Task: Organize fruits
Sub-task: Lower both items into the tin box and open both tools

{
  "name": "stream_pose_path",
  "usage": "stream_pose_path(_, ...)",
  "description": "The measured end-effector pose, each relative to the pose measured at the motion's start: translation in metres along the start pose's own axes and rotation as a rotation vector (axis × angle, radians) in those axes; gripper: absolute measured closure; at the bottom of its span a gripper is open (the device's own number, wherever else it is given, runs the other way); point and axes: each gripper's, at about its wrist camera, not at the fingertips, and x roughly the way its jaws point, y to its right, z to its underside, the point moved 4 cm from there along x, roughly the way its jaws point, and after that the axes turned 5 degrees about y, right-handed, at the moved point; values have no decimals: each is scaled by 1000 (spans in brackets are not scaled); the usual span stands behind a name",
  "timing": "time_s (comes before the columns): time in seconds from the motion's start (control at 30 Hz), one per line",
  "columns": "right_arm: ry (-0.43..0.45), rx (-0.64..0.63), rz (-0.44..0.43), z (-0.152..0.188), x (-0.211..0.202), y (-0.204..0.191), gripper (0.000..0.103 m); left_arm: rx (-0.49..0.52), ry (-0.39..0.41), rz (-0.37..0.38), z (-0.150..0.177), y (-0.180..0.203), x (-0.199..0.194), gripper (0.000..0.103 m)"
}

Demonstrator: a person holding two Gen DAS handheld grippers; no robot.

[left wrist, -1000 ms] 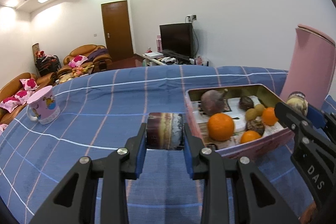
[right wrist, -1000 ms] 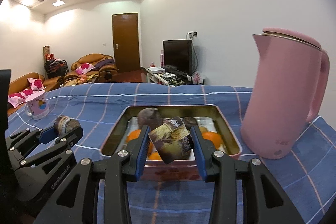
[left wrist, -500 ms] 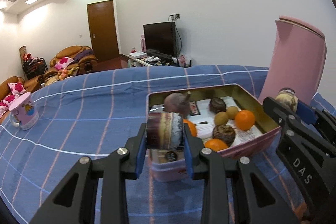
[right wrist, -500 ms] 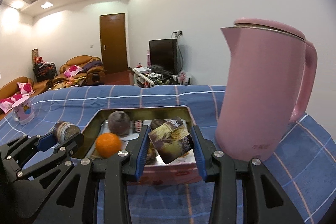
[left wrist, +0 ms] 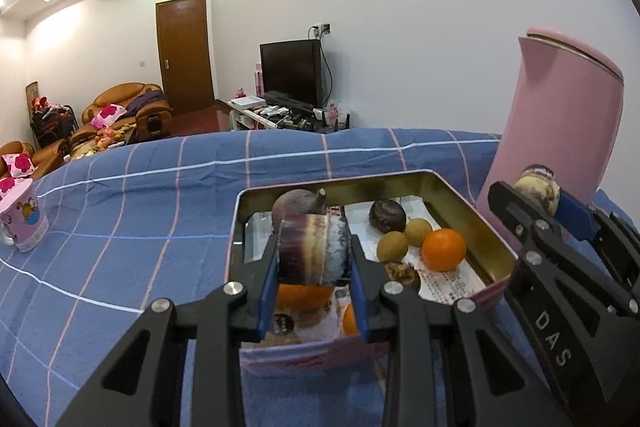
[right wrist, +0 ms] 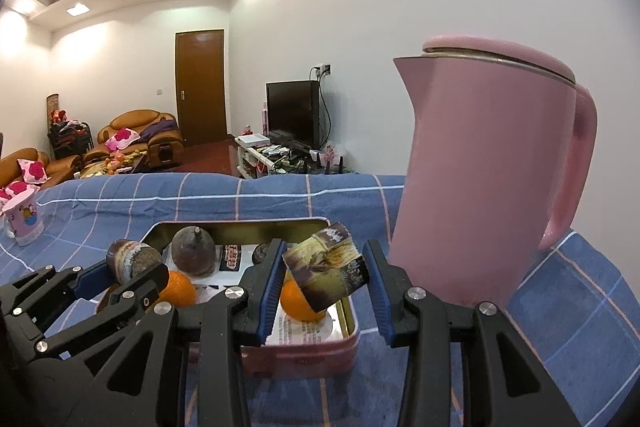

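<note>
- The left gripper (left wrist: 314, 263) clamps a banded purple fruit piece (left wrist: 313, 250) above the tin's (left wrist: 496, 259) near-left end; lower it onto bare paper, clear of the orange (left wrist: 444, 249).
- The right gripper (right wrist: 325, 277) grips a yellowish chunk (right wrist: 326, 277) over the right end.
- A second ago, both hung short of the tin.

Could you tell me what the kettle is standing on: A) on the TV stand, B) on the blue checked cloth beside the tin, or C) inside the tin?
B: the pink kettle rests on the blue checked cloth, just to the right of the tin of fruit.
</note>
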Motion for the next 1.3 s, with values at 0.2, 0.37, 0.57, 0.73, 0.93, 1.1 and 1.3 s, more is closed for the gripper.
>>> stream_pose_path(0.2, 19, 1, 0, -5, 6, -1, 61, -25, 3, -7, -5, -3, 12, 70)
stream_pose_path(0.37, 36, 4, -11, -12, 12, -6, 61, -43, 9, -20, -10, -9, 20, 70)
stream_pose_path(0.57, 35, 22, -34, -17, 25, -10, 61, -66, 9, -25, -15, -15, 30, 70)
stream_pose_path(0.73, 37, 45, -50, -23, 35, -11, 61, -73, 9, -28, -19, -18, 37, 70)
stream_pose_path(0.93, 14, 49, -75, -25, 47, -15, 61, -65, 18, -37, -22, -23, 39, 70)
stream_pose_path(1.1, -9, 51, -100, -25, 55, -14, 61, -67, 14, -40, -22, -28, 41, 70)
stream_pose_path(1.3, -40, 37, -113, -22, 63, -19, 61, -58, 16, -37, -22, -23, 41, 70)
